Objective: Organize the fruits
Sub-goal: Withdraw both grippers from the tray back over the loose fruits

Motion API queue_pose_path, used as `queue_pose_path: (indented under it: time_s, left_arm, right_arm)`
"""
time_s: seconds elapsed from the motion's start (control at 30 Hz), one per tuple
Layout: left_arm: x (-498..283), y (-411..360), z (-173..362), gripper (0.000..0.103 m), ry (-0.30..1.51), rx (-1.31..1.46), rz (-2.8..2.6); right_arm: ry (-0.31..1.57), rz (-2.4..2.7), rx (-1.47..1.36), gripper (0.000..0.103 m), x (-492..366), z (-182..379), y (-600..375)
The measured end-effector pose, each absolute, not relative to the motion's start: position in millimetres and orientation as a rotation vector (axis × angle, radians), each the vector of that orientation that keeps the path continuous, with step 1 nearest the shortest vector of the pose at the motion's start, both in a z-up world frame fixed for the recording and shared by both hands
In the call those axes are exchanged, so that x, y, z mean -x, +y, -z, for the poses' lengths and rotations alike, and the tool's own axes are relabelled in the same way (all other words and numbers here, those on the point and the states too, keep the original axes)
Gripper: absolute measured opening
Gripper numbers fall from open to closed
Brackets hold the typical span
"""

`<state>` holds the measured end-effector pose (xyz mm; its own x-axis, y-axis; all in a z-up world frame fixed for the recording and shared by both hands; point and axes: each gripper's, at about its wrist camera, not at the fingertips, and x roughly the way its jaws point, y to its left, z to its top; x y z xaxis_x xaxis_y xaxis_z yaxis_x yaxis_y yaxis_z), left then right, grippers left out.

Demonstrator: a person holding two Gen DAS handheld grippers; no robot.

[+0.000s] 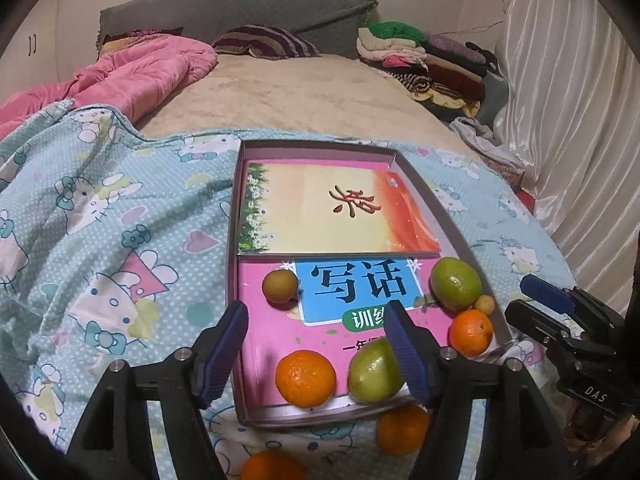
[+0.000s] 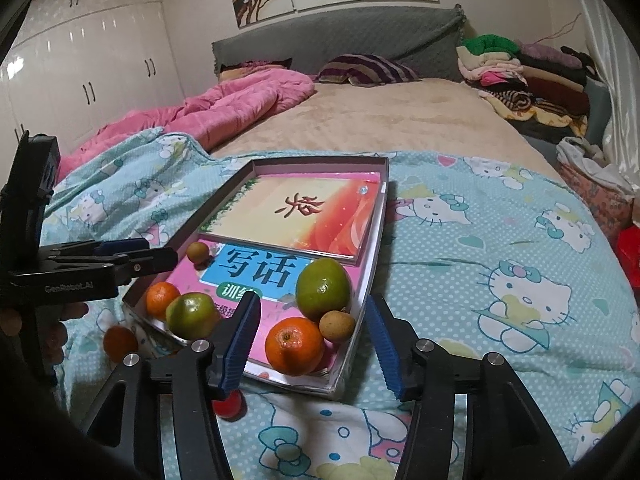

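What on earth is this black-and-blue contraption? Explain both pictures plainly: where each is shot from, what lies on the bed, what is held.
No robot here: a person holds a two-finger tool in each hand, each with a fisheye camera looking along its blue-padded fingers. One picture looks from the left tool, the other from the right tool. Both are open and hold nothing.

On the cartoon-cat blanket sits a shallow box holding two books, a pink workbook and an orange-yellow book. On the workbook lie two green fruits, two oranges and two small brownish fruits. Two more oranges and something small and red lie on the blanket outside the box.
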<state>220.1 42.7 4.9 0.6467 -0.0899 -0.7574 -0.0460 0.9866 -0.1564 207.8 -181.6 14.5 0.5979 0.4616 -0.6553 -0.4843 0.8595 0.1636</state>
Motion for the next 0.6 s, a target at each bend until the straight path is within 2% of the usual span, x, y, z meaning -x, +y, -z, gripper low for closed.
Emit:
queue_pose_path:
  time_s: [0.33,0.43,0.6]
  left_arm:
    - [-206,44,-24,0.080,0.821,0.173,0.007]
    - [-202,43,-27,0.083,0.812,0.179,0.006]
    - [-196,40,-31,0.086,0.799,0.173,-0.001]
  right_arm:
    - [0.723,-0.562,0.011,0.058,-202,-24,-186]
    - [0.717,-0.561,0.009,0.065,-200,-26,-187]
    - [0.702,-0.565,0.003,0.067,-197,-30,-188]
